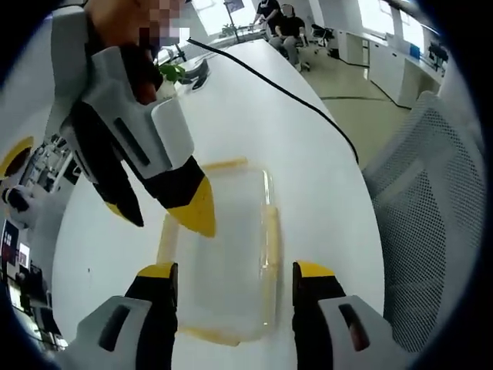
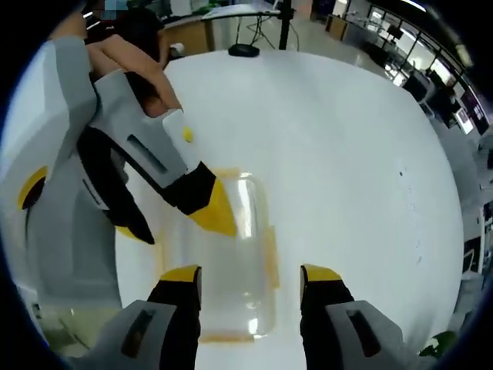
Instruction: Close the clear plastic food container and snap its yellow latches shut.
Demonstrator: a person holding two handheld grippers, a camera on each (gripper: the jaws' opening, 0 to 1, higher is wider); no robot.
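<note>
Left gripper [image 1: 233,279] spread over the clear container [image 1: 227,254] on the white table [image 1: 308,146], right gripper [image 2: 250,281] spread likewise, its yellow tips [image 1: 196,206] perhaps touching the lid, yellow latches [image 1: 271,239] faint through plastic, mesh chair [image 1: 431,208] cut off rightward.

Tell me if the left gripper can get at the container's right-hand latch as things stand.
Probably yes. The left gripper hangs open above the container, and the yellow latch on that side lies bare. The right gripper is over the opposite side, out of the way.
</note>
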